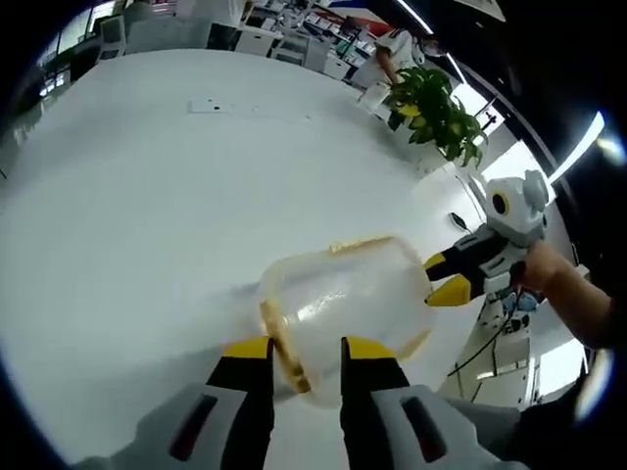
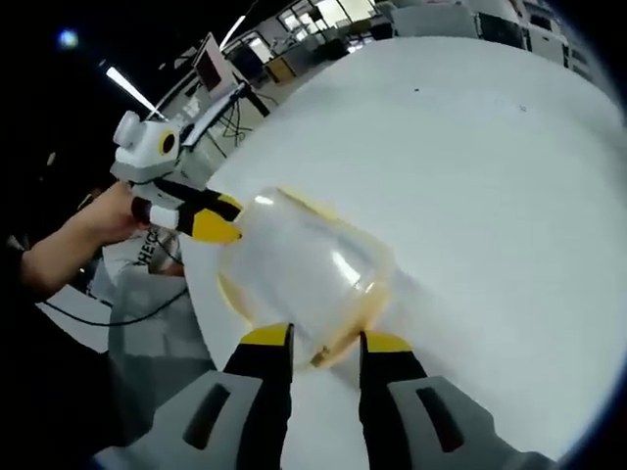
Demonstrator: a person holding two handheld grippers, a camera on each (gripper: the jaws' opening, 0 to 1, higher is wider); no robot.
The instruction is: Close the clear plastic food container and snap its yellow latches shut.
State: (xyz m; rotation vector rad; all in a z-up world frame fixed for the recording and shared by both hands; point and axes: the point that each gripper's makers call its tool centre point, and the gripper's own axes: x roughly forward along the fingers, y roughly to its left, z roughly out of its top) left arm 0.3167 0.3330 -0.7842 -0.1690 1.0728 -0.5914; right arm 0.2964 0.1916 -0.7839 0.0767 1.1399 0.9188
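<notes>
Container (image 1: 343,299), clear and seemingly empty, pinched at opposite ends by left gripper (image 1: 306,351) and right gripper (image 2: 323,345).

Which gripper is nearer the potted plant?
Right. In the left gripper view the right gripper sits at the container's far side, toward the potted plant; the left gripper is at its near edge.

Container (image 1: 343,304) on table (image 1: 147,215), between both hand-held grippers.

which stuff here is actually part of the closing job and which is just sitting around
In the job:
clear container
its yellow latch
left tool
right tool

Just about:
white table
potted plant
flat white item far across the table
</notes>
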